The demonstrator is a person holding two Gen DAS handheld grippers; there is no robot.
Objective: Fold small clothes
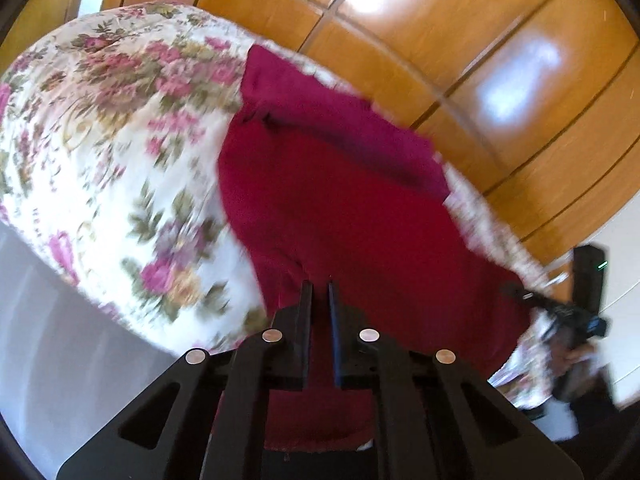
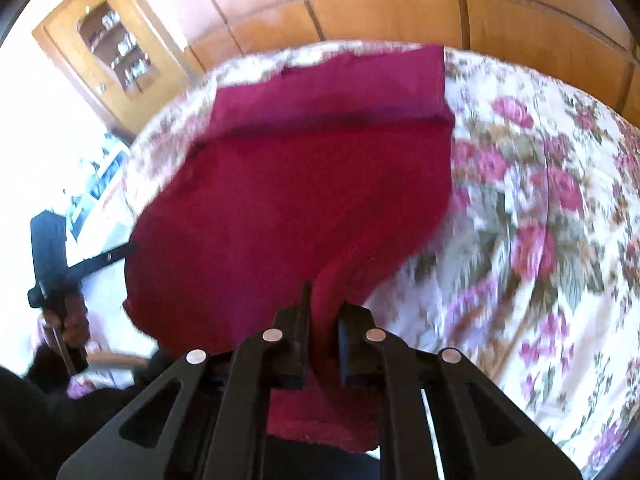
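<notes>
A dark red garment (image 1: 340, 208) lies stretched over a flowered bedspread (image 1: 112, 128), and its near edge is lifted off the bed. My left gripper (image 1: 319, 292) is shut on that near edge, with red cloth bunched between its fingers and hanging under them. In the right wrist view the same garment (image 2: 304, 184) runs away from me to a folded band at its far end. My right gripper (image 2: 326, 304) is shut on a gathered fold of the near edge. Both views are blurred.
Wooden wardrobe panels (image 1: 500, 60) stand behind the bed. A glass-front wooden cabinet (image 2: 116, 44) is at the far left of the right wrist view. A hand (image 2: 74, 320) holds the other gripper's handle at the bed's left side. The bedspread (image 2: 540, 220) extends to the right.
</notes>
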